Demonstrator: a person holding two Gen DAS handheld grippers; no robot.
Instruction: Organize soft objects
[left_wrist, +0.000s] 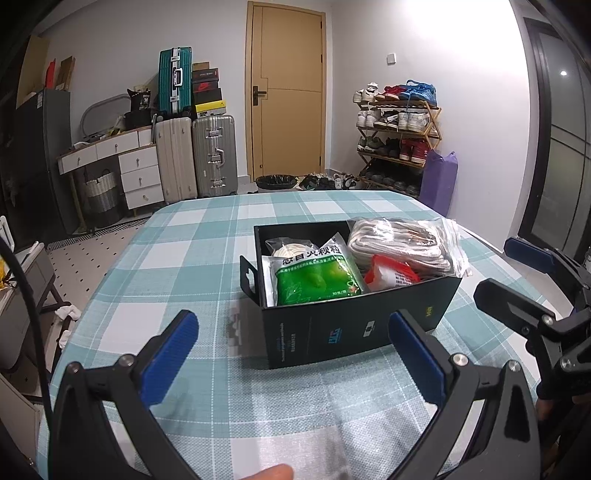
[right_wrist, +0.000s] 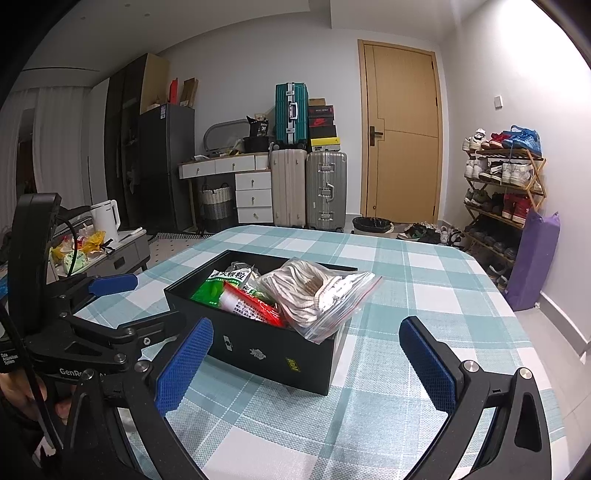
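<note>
**Soft packs sitting in black box, both grippers idle**

Zip bag of pale cloth (right_wrist: 314, 295) overhanging black box (right_wrist: 258, 350) rim at right, risking sliding out if box gets nudged. Green pouch (left_wrist: 316, 275) with Chinese print and red packet (right_wrist: 255, 304) lying inside, mid-tablecloth (left_wrist: 184, 258). Left gripper (left_wrist: 291, 354) and right gripper (right_wrist: 306, 365) hovering near, jaws wide, holding nothing. "GenRo…" partly reading on left gripper body.

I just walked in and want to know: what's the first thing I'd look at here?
Your eye lands on the black box in the middle of the checked tablecloth, stuffed with a bright green packet, a red packet and a clear bag of pale cloth bulging over its rim. Near the camera, the left gripper and right gripper both stand open and hold nothing.
</note>
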